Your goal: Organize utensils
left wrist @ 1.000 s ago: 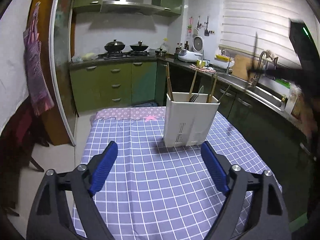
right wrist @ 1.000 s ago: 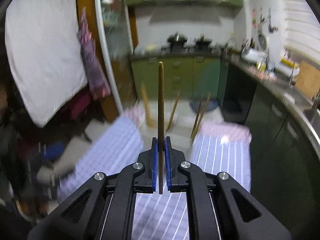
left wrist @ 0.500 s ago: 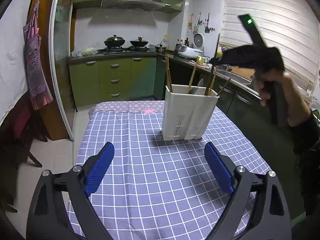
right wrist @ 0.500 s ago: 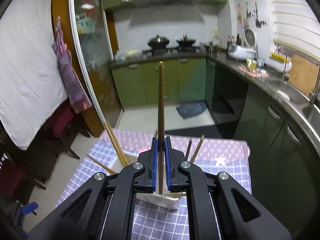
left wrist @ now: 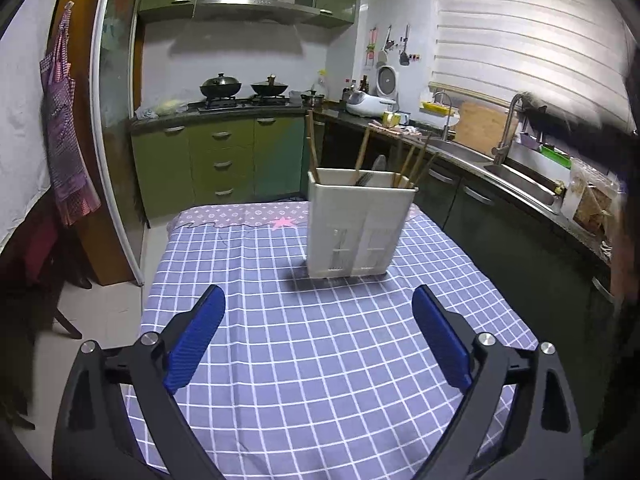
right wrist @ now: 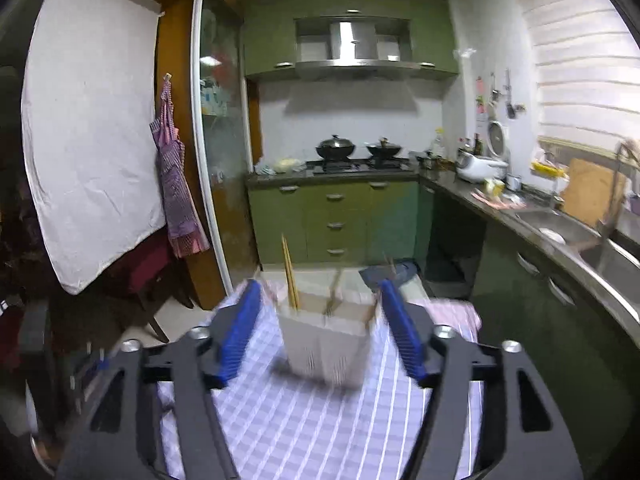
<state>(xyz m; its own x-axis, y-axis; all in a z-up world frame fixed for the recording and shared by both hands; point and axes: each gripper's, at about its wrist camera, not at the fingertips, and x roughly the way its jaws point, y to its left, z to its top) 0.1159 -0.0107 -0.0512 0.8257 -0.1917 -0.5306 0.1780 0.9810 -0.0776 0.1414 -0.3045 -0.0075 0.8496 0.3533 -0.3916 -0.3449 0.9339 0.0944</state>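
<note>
Left gripper (left wrist: 316,330): we hold it low over the checked tablecloth (left wrist: 320,360), its jaws spread wide with nothing between them; they have just been opening a little further.
Right gripper (right wrist: 318,330): its jaws have just been opening, and we now see them parted with nothing pinched between the blue pads (right wrist: 240,332).
Utensil holder (left wrist: 356,228): we see this white box upright on the cloth, ahead of the left gripper and slightly to its right; from the right gripper it sits just ahead, framed between the two fingers, blurred.
Chopsticks (left wrist: 311,146): several wooden sticks lean in the holder's compartments; which compartment each is in, we cannot tell. In the right view a pair (right wrist: 289,272) stands at the holder's left end.
Fork or spoon (left wrist: 378,166): metal piece showing above the rim, too small for us to name.
Surroundings: green cabinets (left wrist: 224,160) and two woks (left wrist: 220,87) far ahead; sink (left wrist: 516,180) off to the right.
In the way: a dark blurred shape (left wrist: 580,120) at the far right edge of the left view.
</note>
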